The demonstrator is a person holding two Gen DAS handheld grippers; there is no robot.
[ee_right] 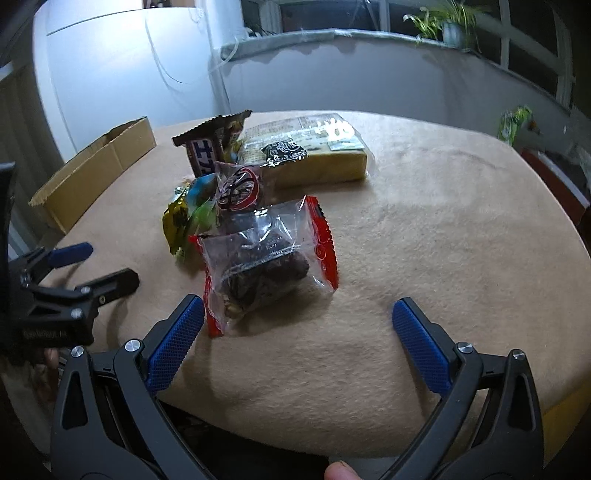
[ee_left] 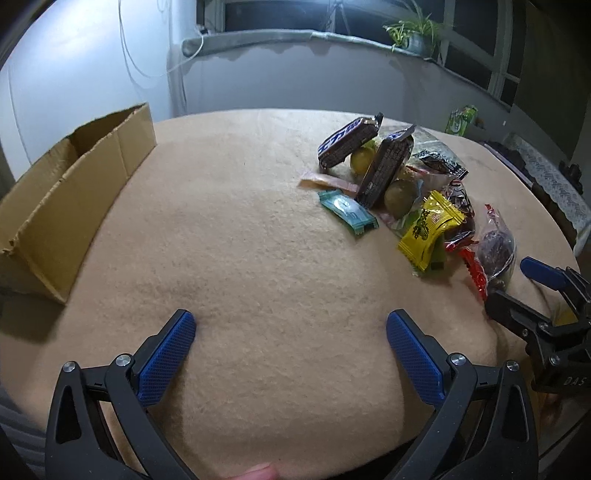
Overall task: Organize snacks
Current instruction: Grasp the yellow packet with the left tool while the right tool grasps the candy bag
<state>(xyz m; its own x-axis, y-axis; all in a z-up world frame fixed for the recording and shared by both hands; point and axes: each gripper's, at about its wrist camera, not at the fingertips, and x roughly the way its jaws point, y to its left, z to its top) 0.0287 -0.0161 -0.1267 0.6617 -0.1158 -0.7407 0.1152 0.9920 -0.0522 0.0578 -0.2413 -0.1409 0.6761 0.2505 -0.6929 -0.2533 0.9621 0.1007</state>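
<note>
A pile of snacks lies on the beige tablecloth (ee_left: 258,258): two dark chocolate bars (ee_left: 349,142), a teal candy (ee_left: 347,210), a yellow packet (ee_left: 428,230), and a clear red-edged bag of dark fruit (ee_left: 493,247), also in the right wrist view (ee_right: 264,262). An open cardboard box (ee_left: 70,192) stands at the left edge. My left gripper (ee_left: 291,326) is open and empty over bare cloth. My right gripper (ee_right: 299,319) is open and empty, its left finger (ee_right: 177,343) close to the clear bag.
A large yellow cake pack (ee_right: 314,155) lies behind the pile. A green packet (ee_left: 461,119) sits beyond the table's far right. A potted plant (ee_left: 415,35) stands on the windowsill. The right gripper shows in the left wrist view (ee_left: 532,291) at the right.
</note>
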